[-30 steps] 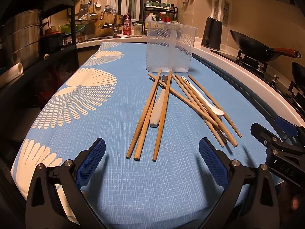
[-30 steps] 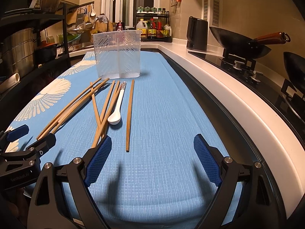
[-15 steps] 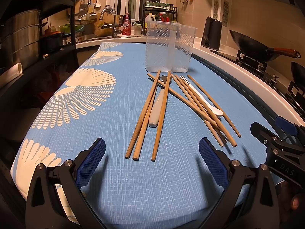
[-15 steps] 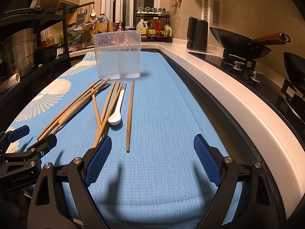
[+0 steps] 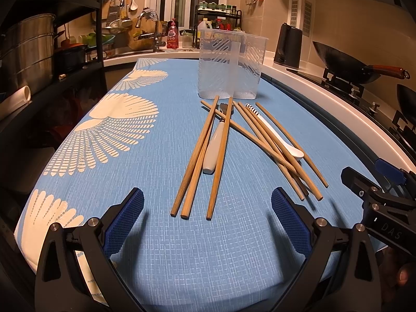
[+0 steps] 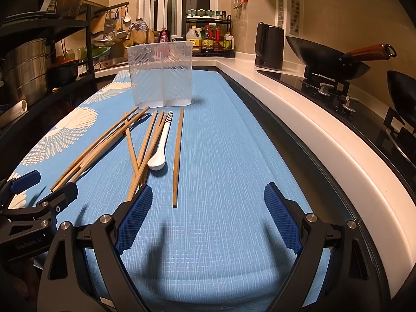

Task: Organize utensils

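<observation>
Nothing has moved: both claws, left (image 5: 207, 217) and right (image 6: 208, 212), hover spread and empty over bare cloth (image 6: 234, 156) near the chopsticks (image 5: 200, 153); holder (image 5: 230, 63) stands far.

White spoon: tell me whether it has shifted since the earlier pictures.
No. The white spoon lies at the same spot between the chopsticks, equally far from the clear holder, in both views.
</observation>
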`<move>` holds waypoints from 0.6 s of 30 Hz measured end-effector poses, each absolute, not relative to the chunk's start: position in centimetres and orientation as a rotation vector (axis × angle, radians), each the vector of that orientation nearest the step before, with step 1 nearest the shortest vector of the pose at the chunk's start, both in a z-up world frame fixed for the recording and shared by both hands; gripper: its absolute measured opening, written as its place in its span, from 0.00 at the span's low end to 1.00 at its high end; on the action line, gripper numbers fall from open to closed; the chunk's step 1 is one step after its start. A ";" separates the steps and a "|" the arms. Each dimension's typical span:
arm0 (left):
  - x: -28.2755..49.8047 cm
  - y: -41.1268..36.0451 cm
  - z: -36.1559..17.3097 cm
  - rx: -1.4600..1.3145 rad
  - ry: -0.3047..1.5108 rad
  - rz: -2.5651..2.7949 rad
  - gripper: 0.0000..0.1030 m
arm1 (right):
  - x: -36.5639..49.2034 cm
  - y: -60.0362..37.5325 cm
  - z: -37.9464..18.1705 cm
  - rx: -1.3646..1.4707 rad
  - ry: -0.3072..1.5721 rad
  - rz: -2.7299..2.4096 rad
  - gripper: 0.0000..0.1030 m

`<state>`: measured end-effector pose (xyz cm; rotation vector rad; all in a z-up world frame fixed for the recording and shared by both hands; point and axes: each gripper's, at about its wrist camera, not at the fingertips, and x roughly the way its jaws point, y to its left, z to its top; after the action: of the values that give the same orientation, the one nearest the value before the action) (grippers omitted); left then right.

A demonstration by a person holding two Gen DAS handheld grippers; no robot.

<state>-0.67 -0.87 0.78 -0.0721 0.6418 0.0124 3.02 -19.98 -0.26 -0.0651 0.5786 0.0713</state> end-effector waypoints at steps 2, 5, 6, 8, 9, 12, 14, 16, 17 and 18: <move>-0.7 -0.9 0.8 -0.073 0.641 0.012 0.93 | 3.1 -20.0 -0.3 -0.065 0.579 0.071 0.84; -0.7 -0.9 0.8 -0.073 0.640 0.013 0.93 | 3.0 -20.0 -0.4 -0.064 0.584 0.072 0.84; -0.7 -0.9 0.8 -0.075 0.639 0.014 0.92 | 3.1 -20.1 -0.4 -0.062 0.586 0.072 0.84; -0.7 -1.0 0.8 -0.070 0.636 0.019 0.86 | 3.1 -20.1 -0.5 -0.061 0.583 0.068 0.84; -0.7 -1.0 0.8 -0.064 0.634 0.022 0.85 | 3.0 -20.1 -0.5 -0.058 0.580 0.067 0.84; -0.8 -1.1 0.8 -0.054 0.625 0.028 0.74 | 2.9 -20.4 -0.4 -0.043 0.552 0.056 0.80; -0.9 -0.9 0.8 -0.047 0.621 0.039 0.60 | 2.8 -20.3 -0.4 -0.039 0.536 0.063 0.75; -0.8 -0.6 0.8 -0.051 0.619 0.047 0.53 | 3.0 -20.0 -0.5 -0.044 0.534 0.075 0.63; -0.8 -0.5 0.8 -0.057 0.619 0.044 0.47 | 3.1 -19.9 -0.5 -0.046 0.533 0.077 0.61; -0.8 -0.3 0.8 -0.064 0.620 0.038 0.45 | 3.4 -19.9 -0.6 -0.043 0.539 0.083 0.59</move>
<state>-0.81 -0.29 0.81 -0.0642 0.6205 0.0385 3.38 -19.89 -0.56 -0.0432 0.5387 0.0826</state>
